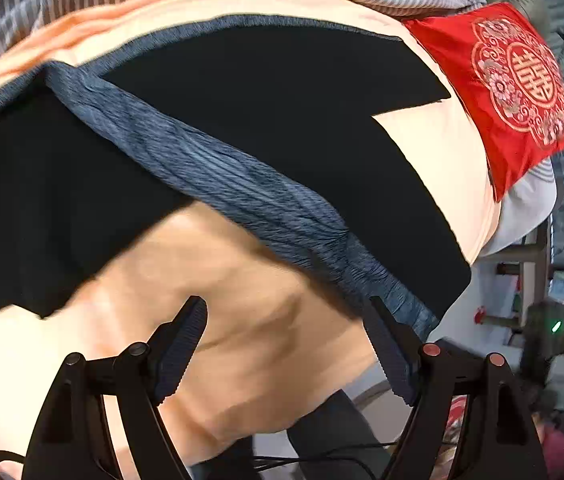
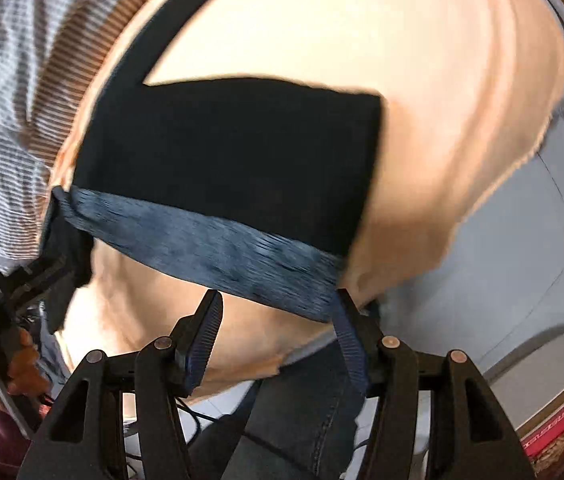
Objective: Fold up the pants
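Observation:
Black pants (image 1: 266,92) with a blue-grey ribbed waistband (image 1: 218,172) lie spread on a peach blanket (image 1: 218,280). In the right wrist view the pants (image 2: 234,156) lie with the waistband (image 2: 218,248) nearest me. My left gripper (image 1: 287,312) is open and empty, just in front of the waistband. My right gripper (image 2: 278,300) is open, its right finger (image 2: 347,328) at the waistband's right end. The left gripper also shows at the left edge of the right wrist view (image 2: 30,276), by the waistband's other end.
A red embroidered cushion (image 1: 509,88) lies at the far right of the blanket. Striped bedding (image 2: 6,112) lies beyond the blanket. A white floor (image 2: 521,260) and a red box (image 2: 561,424) are off the bed's right edge. Cables hang below the grippers.

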The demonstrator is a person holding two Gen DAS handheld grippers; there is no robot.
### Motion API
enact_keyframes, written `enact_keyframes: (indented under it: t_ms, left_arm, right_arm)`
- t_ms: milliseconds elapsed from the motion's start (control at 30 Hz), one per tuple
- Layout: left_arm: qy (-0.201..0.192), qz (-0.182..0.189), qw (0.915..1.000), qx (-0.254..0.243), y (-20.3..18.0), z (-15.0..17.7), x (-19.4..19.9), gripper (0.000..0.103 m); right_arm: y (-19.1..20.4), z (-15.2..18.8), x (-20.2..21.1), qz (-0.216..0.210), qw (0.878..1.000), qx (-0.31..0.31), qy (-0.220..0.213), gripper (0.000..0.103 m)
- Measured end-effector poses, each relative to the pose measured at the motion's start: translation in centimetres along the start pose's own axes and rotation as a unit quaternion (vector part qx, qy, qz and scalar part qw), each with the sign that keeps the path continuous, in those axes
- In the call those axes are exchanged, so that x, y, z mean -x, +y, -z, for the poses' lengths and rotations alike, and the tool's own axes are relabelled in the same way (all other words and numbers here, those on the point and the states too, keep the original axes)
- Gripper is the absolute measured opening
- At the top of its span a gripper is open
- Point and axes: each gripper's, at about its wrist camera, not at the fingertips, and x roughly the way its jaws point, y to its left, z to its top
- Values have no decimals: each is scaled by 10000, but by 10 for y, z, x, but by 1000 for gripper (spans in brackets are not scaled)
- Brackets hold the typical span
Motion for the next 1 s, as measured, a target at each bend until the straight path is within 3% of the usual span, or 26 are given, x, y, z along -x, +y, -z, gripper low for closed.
enact_keyframes:
  t_ms: [333,400,433,467,500,533,733,1000]
  left_arm:
    - [152,-130,9985,516,-11,-1,-33,81]
    - [209,-152,9975,653,-14,-3,-43,81]
    - [204,-168,9972,703,-15,-4,-45,81]
    - [141,-163,9972,723,-18,-4,-46,64]
    - [131,-163,9972,711,-21,-5,-47,32]
    - [274,-147,9971,692,-25,-7,-51,22]
    - [40,15,9984,570,-44,-26,-22,13]
    - [-574,146,9963,625,-59,-104,27,13]
  right_arm:
    - [-16,-11,-30,-745,9969,-71,231,60]
    - [-21,-14,-34,-1041,9932,-201,485,42]
    - [-22,-15,-35,-1204,9903,-268,640,18]
    - [-22,-17,-34,-1428,9862,-323,772,10]
    - [-22,-19,-32,-1612,9828,-347,826,8]
    - [-19,-23,-31,-1823,9788,-364,862,7]
    - [-4,-70,14,-2890,9543,-317,694,6]
    - [30,-189,58,-3335,9426,55,166,6]
